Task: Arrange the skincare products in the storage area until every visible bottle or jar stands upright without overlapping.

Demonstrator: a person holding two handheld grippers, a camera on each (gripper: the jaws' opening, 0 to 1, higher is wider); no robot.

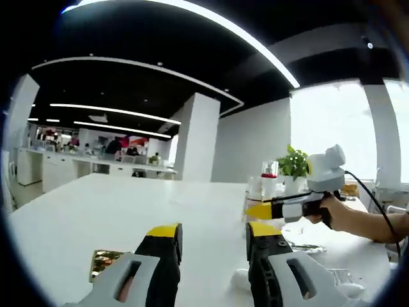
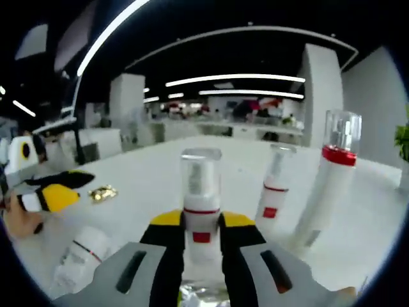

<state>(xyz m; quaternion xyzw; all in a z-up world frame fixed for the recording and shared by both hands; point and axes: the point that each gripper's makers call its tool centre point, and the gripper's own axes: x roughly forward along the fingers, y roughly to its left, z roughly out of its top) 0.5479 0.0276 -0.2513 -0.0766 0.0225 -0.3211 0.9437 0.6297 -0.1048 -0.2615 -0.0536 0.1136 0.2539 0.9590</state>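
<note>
right gripper (image 2: 201,224) grasps an upright clear-capped pump bottle (image 2: 200,192) on the white table (image 2: 147,173); two taller bottles (image 2: 329,185) stand far right. left gripper (image 1: 214,233) is released, holding nothing.

White clear-capped bottle (image 2: 200,211) upright between gripper jaws, two taller bottles (image 2: 332,185) upright beyond, one bottle (image 2: 80,256) lying sideways

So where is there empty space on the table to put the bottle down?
Bare tabletop lies between the gold packet and the standing bottles. The far table behind the two upright bottles also looks free. It is crowded near the right claw, shut on a bottle, with a lying bottle beside it.
</note>
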